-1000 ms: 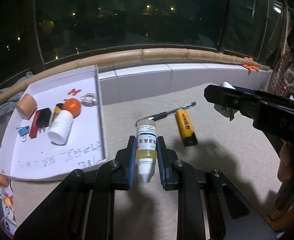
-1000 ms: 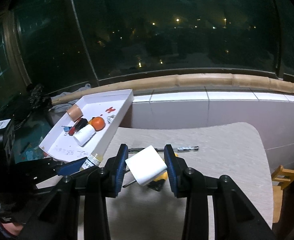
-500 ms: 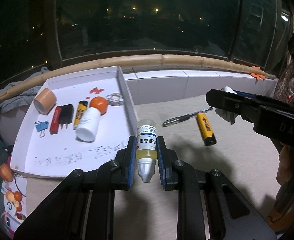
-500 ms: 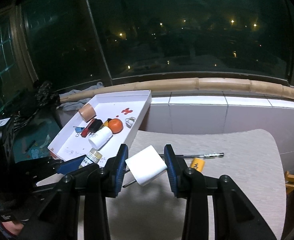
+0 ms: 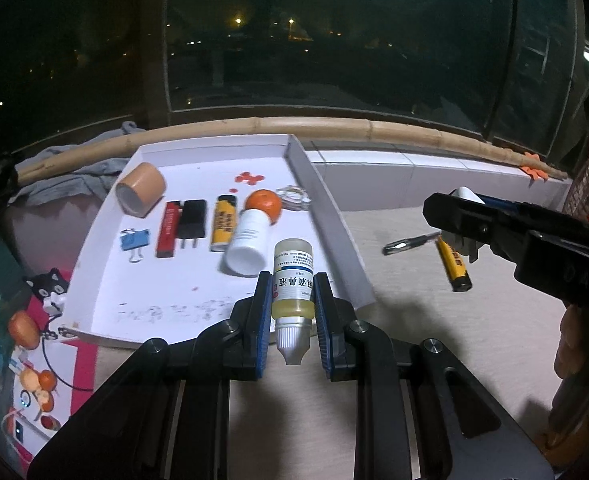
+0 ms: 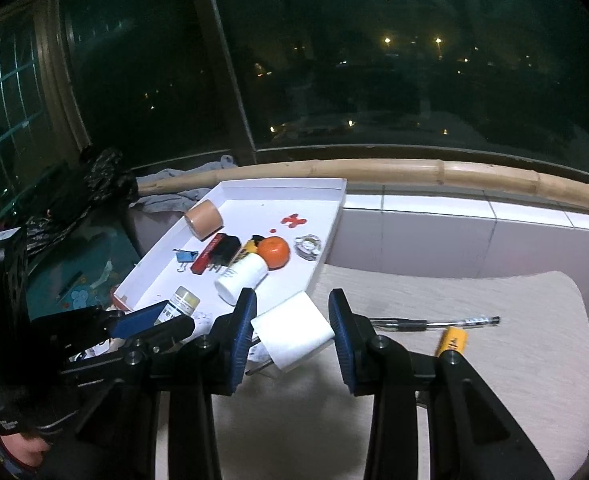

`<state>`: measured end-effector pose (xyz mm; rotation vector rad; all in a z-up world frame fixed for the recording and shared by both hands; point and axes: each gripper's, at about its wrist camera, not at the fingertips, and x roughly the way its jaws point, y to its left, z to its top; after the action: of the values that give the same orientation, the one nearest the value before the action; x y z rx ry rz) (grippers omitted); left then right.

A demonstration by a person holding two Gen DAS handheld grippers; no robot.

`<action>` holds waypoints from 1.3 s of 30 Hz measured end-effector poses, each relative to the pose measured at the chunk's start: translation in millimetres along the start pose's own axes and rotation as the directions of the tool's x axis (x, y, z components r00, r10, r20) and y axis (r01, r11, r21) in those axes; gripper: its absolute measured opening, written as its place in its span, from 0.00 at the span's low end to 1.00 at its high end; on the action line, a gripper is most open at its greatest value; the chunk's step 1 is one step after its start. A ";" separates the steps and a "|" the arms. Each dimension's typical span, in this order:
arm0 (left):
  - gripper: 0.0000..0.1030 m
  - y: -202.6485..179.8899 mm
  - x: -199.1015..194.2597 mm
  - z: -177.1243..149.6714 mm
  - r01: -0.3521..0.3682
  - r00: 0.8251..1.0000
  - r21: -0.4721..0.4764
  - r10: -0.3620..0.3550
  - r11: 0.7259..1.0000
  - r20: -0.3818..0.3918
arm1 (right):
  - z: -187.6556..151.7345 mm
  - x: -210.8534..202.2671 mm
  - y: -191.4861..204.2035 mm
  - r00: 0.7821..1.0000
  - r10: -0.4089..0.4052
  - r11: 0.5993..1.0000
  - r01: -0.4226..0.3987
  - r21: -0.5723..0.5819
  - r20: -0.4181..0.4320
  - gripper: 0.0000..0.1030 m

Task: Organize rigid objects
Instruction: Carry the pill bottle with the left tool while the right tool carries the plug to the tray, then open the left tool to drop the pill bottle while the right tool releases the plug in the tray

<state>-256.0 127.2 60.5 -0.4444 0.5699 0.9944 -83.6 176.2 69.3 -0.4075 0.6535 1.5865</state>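
My left gripper (image 5: 292,312) is shut on a small dropper bottle (image 5: 293,280) of yellow liquid, held above the near right corner of the white tray (image 5: 326,216). My right gripper (image 6: 292,328) is shut on a white plug adapter (image 6: 294,330), held above the table just right of the tray (image 6: 334,216). The tray holds a tape roll (image 5: 140,188), a red lighter (image 5: 169,229), a black plug (image 5: 192,218), a yellow lighter (image 5: 223,222), a white bottle (image 5: 248,244), an orange ball (image 5: 263,205) and a blue clip (image 5: 134,239).
On the beige table (image 5: 434,328) lie a pen (image 5: 410,241) and another yellow lighter (image 5: 452,264), also seen in the right wrist view (image 6: 452,340). A tiled ledge (image 6: 454,236) and bamboo rail (image 6: 474,174) run behind. A grey cloth (image 5: 70,176) lies left of the tray.
Both grippers have moved left toward the tray, each still holding its object. The dropper bottle has gone from over the table to over the tray's near right corner.
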 end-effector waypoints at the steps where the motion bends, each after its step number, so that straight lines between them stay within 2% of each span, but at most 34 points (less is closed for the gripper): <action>1: 0.19 3.0 -0.7 -0.3 -0.002 1.000 -0.003 0.002 1.000 0.001 | 0.4 1.3 2.3 1.000 0.001 1.000 -0.001 -0.003 -0.001 0.36; 11: 0.19 37.9 -4.7 -0.4 -0.016 1.000 -0.037 0.016 0.999 0.010 | 6.9 17.6 30.4 1.000 0.011 0.999 -0.011 -0.034 -0.013 0.36; 27: 0.19 88.9 7.0 29.3 -0.073 0.996 -0.069 0.076 0.995 0.041 | 45.4 46.5 53.4 1.000 -0.008 0.999 0.009 -0.046 0.004 0.36; 33: 0.19 104.5 21.8 45.4 -0.092 0.995 -0.087 0.095 0.992 0.031 | 56.6 63.1 54.2 1.000 -0.021 0.999 0.021 -0.041 -0.011 0.36; 39: 0.19 108.7 50.3 63.0 -0.122 0.993 -0.084 0.121 0.989 -0.013 | 70.7 88.5 50.2 0.999 -0.029 1.000 0.029 -0.008 -0.040 0.36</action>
<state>-314.4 249.0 67.3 -0.4935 0.5682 1.1370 -136.2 288.0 78.4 -0.4535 0.6699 1.5571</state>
